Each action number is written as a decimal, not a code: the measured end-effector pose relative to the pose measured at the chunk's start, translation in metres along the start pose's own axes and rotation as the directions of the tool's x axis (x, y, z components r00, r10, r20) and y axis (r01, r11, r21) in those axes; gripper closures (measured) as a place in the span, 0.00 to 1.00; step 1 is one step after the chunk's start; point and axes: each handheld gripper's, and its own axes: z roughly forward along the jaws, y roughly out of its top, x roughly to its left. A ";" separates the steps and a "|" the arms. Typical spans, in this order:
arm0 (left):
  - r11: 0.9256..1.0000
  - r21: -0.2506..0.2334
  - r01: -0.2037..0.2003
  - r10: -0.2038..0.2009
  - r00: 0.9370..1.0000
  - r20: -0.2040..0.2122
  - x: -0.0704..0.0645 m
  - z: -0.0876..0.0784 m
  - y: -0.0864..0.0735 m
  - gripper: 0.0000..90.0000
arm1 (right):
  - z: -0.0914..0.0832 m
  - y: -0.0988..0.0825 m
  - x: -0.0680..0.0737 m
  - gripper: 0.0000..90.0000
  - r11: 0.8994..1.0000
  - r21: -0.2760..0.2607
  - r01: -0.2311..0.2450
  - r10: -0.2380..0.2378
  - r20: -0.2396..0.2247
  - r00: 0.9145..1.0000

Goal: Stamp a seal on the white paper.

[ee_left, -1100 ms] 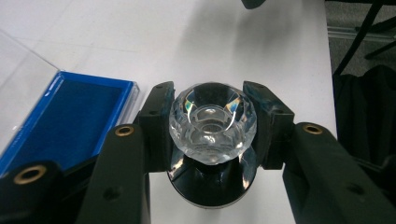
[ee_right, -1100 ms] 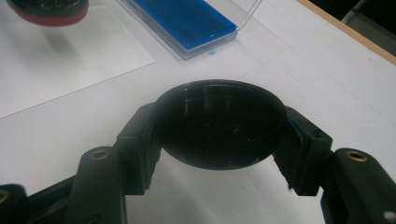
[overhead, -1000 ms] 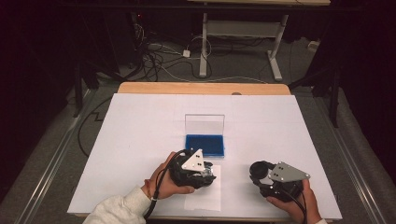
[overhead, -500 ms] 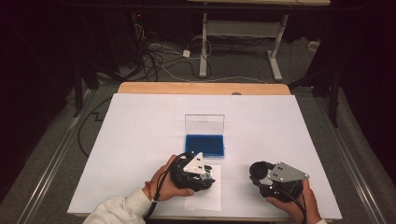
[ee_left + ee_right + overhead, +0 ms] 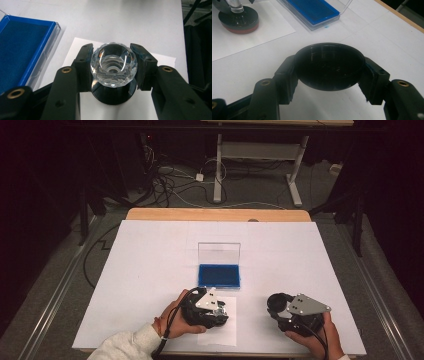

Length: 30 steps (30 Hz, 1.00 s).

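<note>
Left gripper (image 5: 113, 67): jaws clamped on a clear faceted knob (image 5: 113, 67), centre of the left gripper view, over a black round base (image 5: 113, 95) on a paper sheet (image 5: 160, 60).
Right gripper (image 5: 329, 72): jaws closed around a black round cap (image 5: 329, 68), mid-frame.
Blue case (image 5: 219, 275): open, at table (image 5: 150, 260) centre in the high view.

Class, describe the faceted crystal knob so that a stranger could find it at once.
Start at the white table, then the paper sheet at its near edge. There the left gripper clamps a clear faceted knob on a black round base; the blue-lined case is flat and rectangular.
</note>
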 end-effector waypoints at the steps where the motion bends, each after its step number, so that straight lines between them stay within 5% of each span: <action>1: 1.000 0.002 0.000 0.000 1.000 0.000 0.000 0.000 0.000 0.61 | 0.000 0.000 0.000 0.43 1.000 0.000 0.001 -0.001 -0.001 1.000; 11: 0.999 0.040 0.019 -0.020 1.000 0.003 0.001 0.001 0.005 0.61 | 0.001 0.000 0.002 0.43 1.000 0.005 -0.003 0.003 -0.003 1.000; 30: 0.999 0.028 0.028 -0.028 1.000 -0.001 0.000 0.001 0.002 0.61 | 0.000 0.001 0.002 0.43 1.000 -0.001 -0.008 0.008 -0.008 1.000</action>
